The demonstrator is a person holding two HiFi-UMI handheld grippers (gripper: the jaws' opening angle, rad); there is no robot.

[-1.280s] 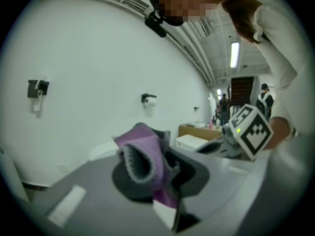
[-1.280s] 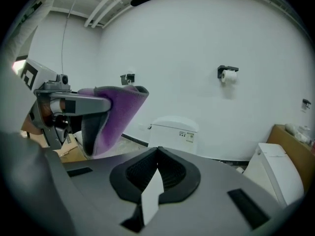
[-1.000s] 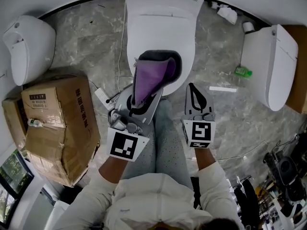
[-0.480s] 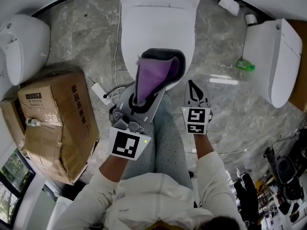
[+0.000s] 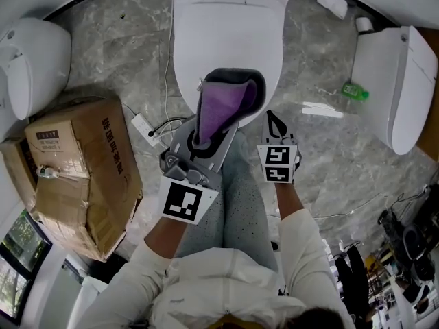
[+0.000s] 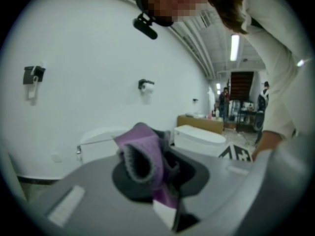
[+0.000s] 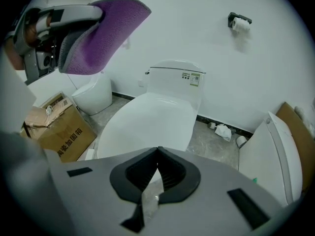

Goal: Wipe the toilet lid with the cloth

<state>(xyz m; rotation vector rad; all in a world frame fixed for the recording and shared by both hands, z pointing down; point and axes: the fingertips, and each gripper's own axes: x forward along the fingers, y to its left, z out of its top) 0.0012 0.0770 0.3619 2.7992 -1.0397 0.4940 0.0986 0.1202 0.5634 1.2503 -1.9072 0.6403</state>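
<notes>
Both sank toward the toilet lid (image 5: 226,33): left gripper (image 5: 230,88) clamping the purple cloth (image 5: 216,112), right gripper (image 5: 275,118) closed, empty; I judged flat far-to-near strokes best.

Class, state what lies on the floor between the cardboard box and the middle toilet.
A white power strip lies there; the head view shows it.
</notes>
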